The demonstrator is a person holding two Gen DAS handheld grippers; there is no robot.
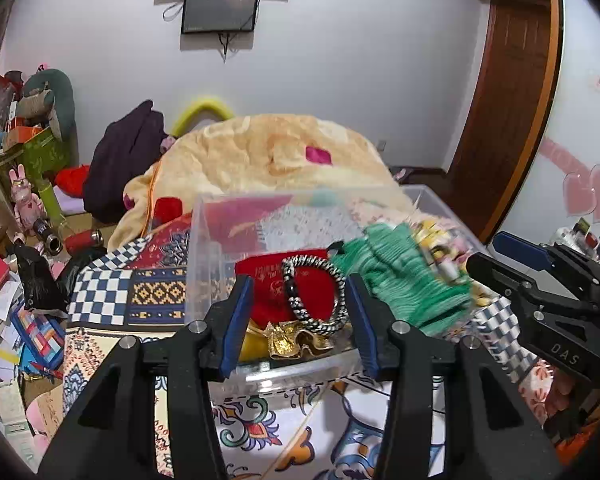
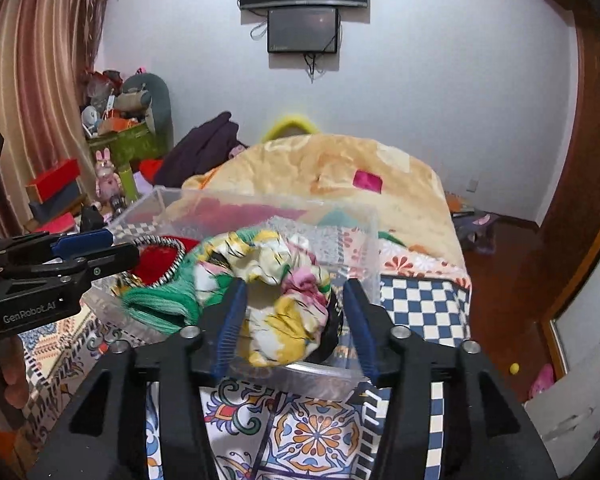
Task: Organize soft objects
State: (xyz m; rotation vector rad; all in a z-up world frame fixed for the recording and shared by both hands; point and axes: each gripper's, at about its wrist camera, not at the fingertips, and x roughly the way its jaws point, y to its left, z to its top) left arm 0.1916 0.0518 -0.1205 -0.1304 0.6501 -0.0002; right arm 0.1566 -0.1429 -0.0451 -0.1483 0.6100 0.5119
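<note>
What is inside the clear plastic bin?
The clear plastic bin holds a red pouch, striped bangle, gold fabric, green knit and floral scrunchie. Anything beneath is covered.

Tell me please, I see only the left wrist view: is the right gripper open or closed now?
Observer: Open. The right gripper has its fingers wide apart.
Operator: What is between them?
Observer: A crumpled floral cloth, yellow, pink and green, at the near side of the clear bin.
Operator: Is anything under it?
Observer: A black item shows beneath the cloth; I cannot tell what it is.
</note>
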